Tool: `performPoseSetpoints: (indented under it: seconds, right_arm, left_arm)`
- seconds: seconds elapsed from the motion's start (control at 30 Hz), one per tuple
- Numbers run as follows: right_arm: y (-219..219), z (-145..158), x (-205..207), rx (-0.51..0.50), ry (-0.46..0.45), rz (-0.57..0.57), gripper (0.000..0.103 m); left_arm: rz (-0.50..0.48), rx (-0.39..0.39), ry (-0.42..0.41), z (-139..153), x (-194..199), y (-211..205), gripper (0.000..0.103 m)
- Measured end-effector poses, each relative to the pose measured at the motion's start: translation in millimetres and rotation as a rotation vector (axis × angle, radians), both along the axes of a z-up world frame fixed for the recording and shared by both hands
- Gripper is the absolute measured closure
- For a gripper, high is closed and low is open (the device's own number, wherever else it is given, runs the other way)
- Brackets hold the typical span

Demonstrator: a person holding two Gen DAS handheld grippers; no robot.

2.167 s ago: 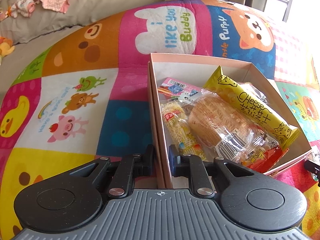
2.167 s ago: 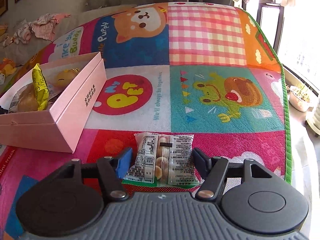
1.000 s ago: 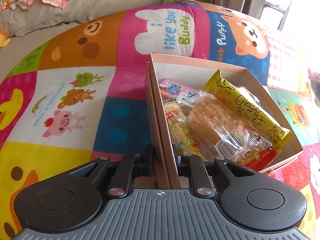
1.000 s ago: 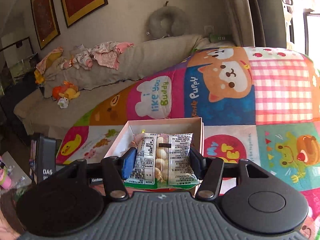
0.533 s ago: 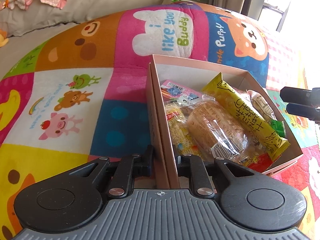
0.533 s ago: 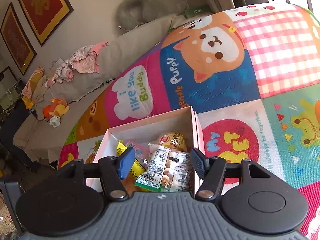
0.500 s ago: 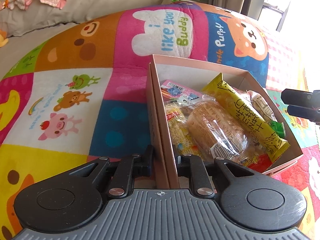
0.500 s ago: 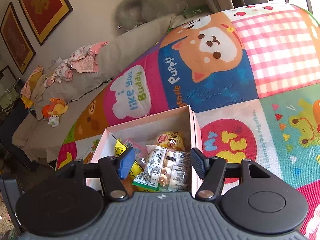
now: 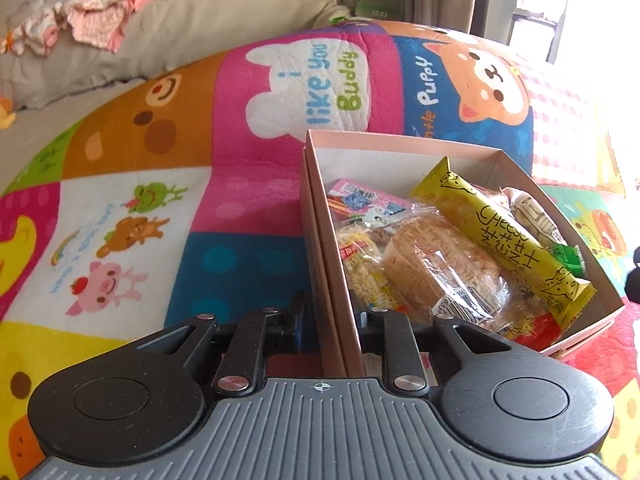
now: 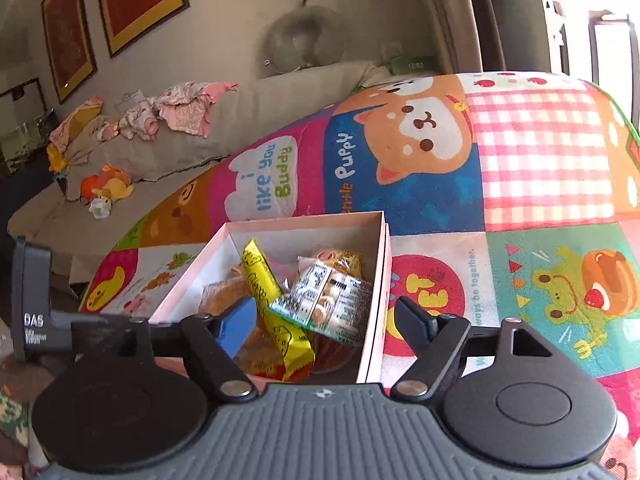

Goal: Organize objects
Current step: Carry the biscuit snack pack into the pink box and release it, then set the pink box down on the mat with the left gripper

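A pink cardboard box (image 9: pixel 404 148) sits on a colourful cartoon play mat (image 9: pixel 256 184); it also shows in the right wrist view (image 10: pixel 376 304). It holds snack packs: a yellow cheese stick pack (image 9: pixel 504 236), a clear bread pack (image 9: pixel 436 276) and a clear biscuit pack with a green edge (image 10: pixel 326 302). My left gripper (image 9: pixel 332 320) is shut on the box's near left wall. My right gripper (image 10: pixel 324 322) is open and empty, just above the box's near end, with the biscuit pack lying loose between and beyond its fingers.
A beige sofa (image 10: pixel 168 160) with crumpled clothes (image 10: pixel 176 108) and a plush toy (image 10: pixel 106 186) stands behind the mat. Framed pictures (image 10: pixel 136 0) hang on the wall. A bright window (image 10: pixel 608 56) is at the right.
My right gripper carried the biscuit pack from the mat to the box, opened and let it drop in. It has since drawn back a little. My left gripper kept its hold on the box wall.
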State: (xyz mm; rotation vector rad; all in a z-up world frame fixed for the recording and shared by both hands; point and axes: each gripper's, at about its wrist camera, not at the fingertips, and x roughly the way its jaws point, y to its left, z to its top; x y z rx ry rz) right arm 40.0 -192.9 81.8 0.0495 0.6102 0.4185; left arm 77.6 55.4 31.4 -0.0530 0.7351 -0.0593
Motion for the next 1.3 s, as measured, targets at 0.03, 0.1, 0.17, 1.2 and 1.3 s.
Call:
performPoseSetpoints:
  seconds: [0.03,0.1,0.17,1.2,1.3]
  right_arm:
    - [1,-3,-8,-0.029,-0.004,0.009,0.023]
    - [0,-10,-17,-0.063,-0.002,0.009,0.019]
    - [-1,-18,-25,-0.091,0.009,-0.003,0.019]
    - [11,-82,-97,-0.188,0.081,-0.24,0.0]
    - [20,-81,-98,-0.211,0.068,-0.213,0.0]
  left_arm:
    - [0.003,0.023,-0.013,-1,0,-1,0.069]
    - [0.008,-0.022,0.003,-4,0,6,0.062]
    - [0.02,-0.097,0.041,-6,2,15,0.061]
    - [0.027,0.104,-0.125,-26,-168,-62,0.058]
    - [0.03,0.106,-0.125,-26,-168,-63,0.058]
